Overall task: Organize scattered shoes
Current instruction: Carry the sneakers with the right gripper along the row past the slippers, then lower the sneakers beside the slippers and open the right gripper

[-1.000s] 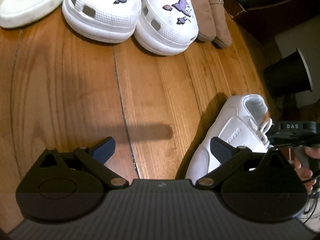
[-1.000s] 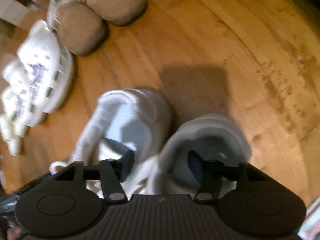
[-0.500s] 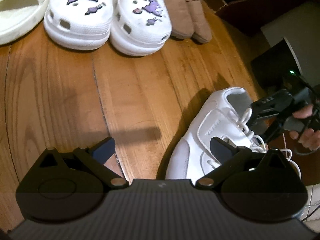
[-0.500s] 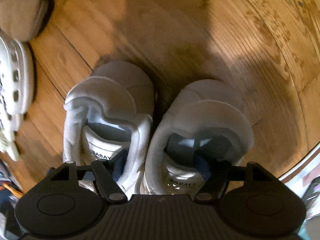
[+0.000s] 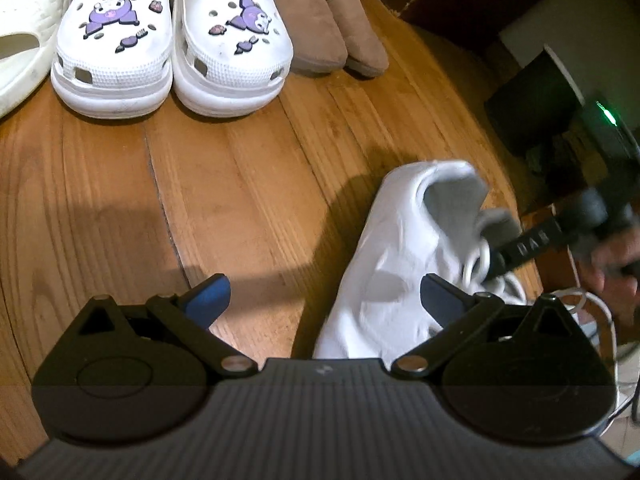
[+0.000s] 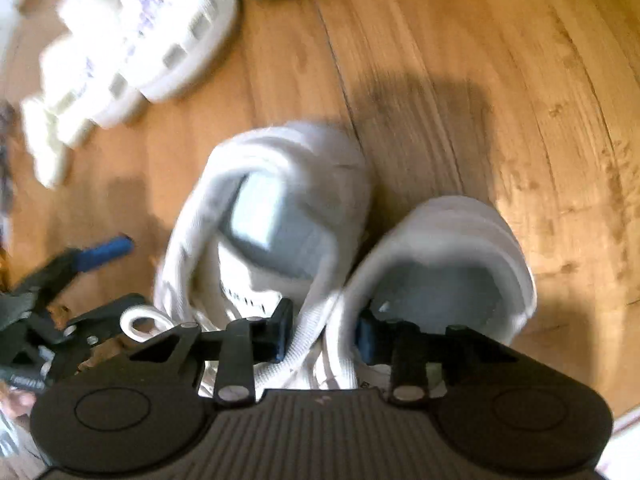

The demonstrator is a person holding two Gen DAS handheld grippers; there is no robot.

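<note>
Two white sneakers (image 6: 344,264) pinched together by right gripper (image 6: 322,334), jaws just closing; left gripper (image 5: 324,296) wide, empty; clogs (image 5: 172,40) beyond.

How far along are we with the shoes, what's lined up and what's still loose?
Done: the cream slide, white clogs and tan slippers sit in a row on the wood floor. In hand: the right gripper has just been closing and now pinches the inner collars of both white sneakers together. Left: carrying that pair to the row. The left gripper is open, holding nothing.
</note>
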